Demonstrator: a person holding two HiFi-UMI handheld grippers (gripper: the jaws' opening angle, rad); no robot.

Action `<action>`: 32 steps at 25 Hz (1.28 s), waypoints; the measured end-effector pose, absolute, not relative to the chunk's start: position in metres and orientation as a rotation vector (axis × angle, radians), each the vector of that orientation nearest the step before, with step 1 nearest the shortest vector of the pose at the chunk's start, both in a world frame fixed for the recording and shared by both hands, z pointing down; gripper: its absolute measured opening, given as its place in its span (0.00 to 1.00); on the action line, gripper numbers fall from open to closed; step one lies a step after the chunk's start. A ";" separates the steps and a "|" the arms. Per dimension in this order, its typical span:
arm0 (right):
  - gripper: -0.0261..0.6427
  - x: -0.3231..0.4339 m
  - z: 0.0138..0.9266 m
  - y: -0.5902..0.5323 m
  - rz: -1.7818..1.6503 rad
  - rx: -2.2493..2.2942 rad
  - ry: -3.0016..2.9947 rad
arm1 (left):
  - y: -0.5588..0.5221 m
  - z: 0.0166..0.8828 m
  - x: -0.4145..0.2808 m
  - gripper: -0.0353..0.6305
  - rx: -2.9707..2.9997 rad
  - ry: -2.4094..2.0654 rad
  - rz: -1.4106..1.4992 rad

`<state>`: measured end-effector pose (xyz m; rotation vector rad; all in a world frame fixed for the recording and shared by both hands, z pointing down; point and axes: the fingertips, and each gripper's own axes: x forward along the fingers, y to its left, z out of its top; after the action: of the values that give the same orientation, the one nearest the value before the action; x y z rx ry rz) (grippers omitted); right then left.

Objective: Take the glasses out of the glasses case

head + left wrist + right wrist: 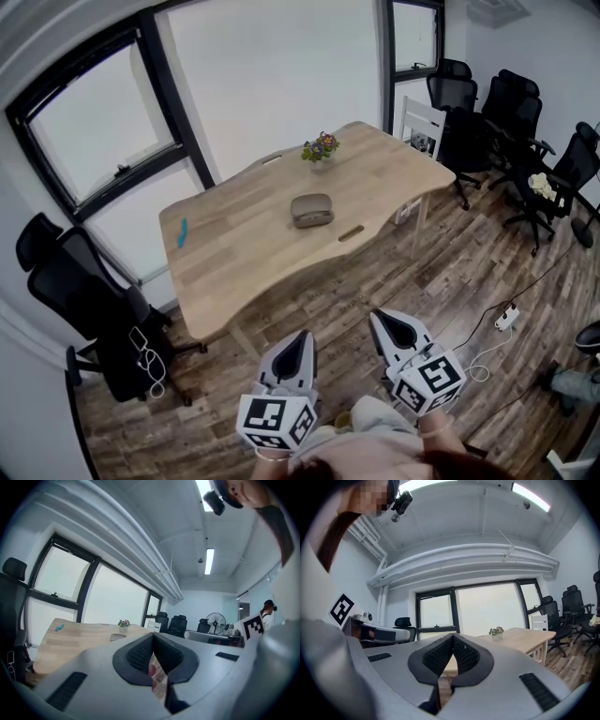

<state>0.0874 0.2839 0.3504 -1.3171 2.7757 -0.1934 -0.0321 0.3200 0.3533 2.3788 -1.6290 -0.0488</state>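
Observation:
A closed grey-brown glasses case (312, 209) lies near the middle of the wooden table (244, 244); its glasses are hidden inside. In the left gripper view the case (118, 637) shows small, far off on the tabletop. Both grippers are held low at the person's body, well short of the table. My left gripper (301, 339) is shut with its pads meeting at the tips and nothing between them. My right gripper (384, 323) is also shut and empty. Each gripper's own view shows its black pads pressed together: left gripper (153, 635), right gripper (453, 636).
A small pot of flowers (321, 149) stands behind the case, and a blue object (182, 232) lies at the table's left end. Black office chairs stand at the left (89, 300) and the back right (511, 122). A power strip with cable (507, 318) lies on the wooden floor.

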 end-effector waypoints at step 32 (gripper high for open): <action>0.04 0.079 0.366 0.179 -0.240 -1.315 2.765 | 0.215 0.365 -0.038 0.05 2.381 -1.610 -0.002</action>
<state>0.0788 0.1785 0.3664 -1.3150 2.7649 -0.2396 -0.0382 0.2147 0.3654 2.3808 -1.6103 -0.0019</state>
